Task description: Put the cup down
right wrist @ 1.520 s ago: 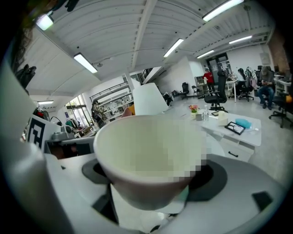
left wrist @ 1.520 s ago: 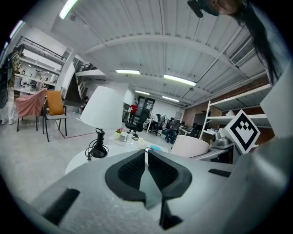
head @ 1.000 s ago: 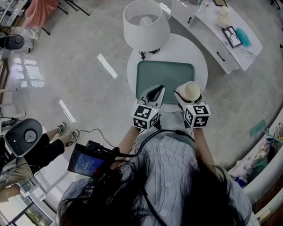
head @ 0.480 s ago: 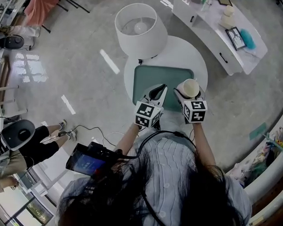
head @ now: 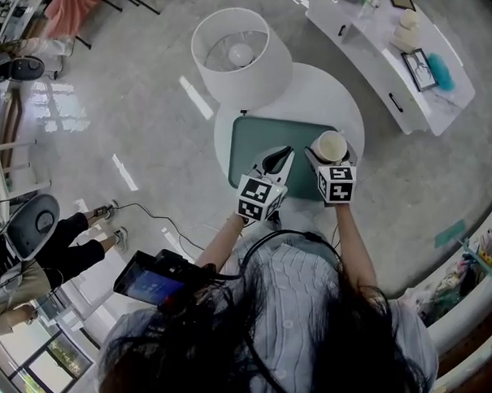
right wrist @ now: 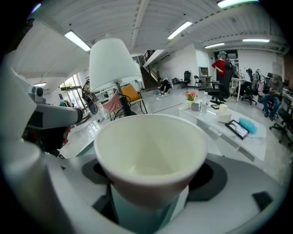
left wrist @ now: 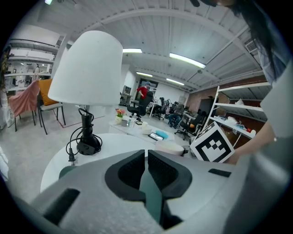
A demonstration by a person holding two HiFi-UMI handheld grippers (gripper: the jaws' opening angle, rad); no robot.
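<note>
round table (head: 332,89), green mat (head: 261,139): my right gripper (head: 330,157) still grips the cup (head: 330,144) over its right edge; left gripper (head: 277,160) clenched.

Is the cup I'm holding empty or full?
Empty: the right gripper view looks straight into the cup and shows only its bare white inside.

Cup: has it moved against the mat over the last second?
Yes. The cup has moved toward the far edge of the mat, away from the near edge, staying at the mat's right side.
</note>
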